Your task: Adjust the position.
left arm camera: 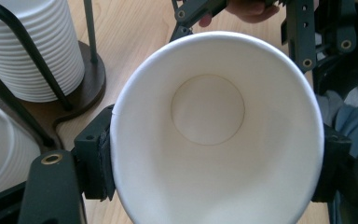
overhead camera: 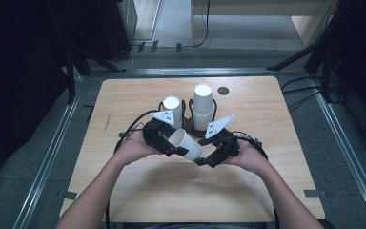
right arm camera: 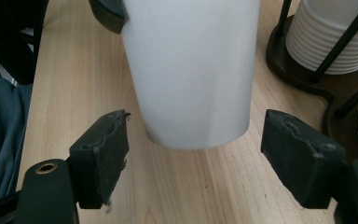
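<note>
Paper cup [overhead camera: 187, 143] is pinched at its rim by left tool [overhead camera: 167, 144]; right tool [overhead camera: 208, 158] is spread w/ cup base just ahead, untouched

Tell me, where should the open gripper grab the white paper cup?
Probably the narrow closed bottom of the white paper cup, coming straight at that end. The left gripper already squeezes the wide rim, denting it. The bottom points at the right gripper, whose jaws stand open either side; there the cup is slimmer and stiffer.
</note>
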Motion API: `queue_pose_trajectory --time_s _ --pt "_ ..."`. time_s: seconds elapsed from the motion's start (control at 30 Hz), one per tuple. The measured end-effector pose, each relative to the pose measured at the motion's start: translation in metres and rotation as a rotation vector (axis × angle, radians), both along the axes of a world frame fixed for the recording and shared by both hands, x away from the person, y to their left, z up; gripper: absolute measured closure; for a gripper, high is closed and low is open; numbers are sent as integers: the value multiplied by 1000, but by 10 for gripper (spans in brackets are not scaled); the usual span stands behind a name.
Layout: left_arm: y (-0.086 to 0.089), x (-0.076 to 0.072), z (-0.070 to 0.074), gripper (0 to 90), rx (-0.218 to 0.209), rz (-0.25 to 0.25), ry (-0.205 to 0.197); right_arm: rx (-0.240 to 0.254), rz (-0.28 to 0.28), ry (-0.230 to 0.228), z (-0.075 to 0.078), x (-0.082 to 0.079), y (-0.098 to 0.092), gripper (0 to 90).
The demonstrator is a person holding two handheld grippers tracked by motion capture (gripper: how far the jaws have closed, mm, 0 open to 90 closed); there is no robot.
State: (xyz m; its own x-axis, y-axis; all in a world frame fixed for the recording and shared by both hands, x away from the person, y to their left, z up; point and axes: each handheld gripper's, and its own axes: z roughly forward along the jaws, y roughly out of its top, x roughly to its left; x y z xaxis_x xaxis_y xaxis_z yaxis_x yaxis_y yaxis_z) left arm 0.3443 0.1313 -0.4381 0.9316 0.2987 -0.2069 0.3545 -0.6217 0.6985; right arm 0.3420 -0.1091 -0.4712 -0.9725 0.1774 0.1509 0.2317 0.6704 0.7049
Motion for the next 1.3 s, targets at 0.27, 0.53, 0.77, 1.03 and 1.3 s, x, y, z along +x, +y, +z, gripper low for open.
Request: queue_pose_trajectory --time_s 0.27,0.53,0.77,1.03,1.3 --pt "-2 2 -2 233 86 -18 -19 -10 -7 -11 -2 0 1 234" --pt "-7 2 -8 233 143 -42 -17 -16 -8 -25 -4 0 3 236" --pt "-13 2 -14 233 193 -55 -23 -35 0 -32 -7 -1 7 239" --pt "-23 -1 -18 232 210 -93 -31 -44 16 -28 -13 -3 15 244" --pt "-29 -5 -16 230 199 -107 -51 -52 36 -12 -18 -6 23 271"
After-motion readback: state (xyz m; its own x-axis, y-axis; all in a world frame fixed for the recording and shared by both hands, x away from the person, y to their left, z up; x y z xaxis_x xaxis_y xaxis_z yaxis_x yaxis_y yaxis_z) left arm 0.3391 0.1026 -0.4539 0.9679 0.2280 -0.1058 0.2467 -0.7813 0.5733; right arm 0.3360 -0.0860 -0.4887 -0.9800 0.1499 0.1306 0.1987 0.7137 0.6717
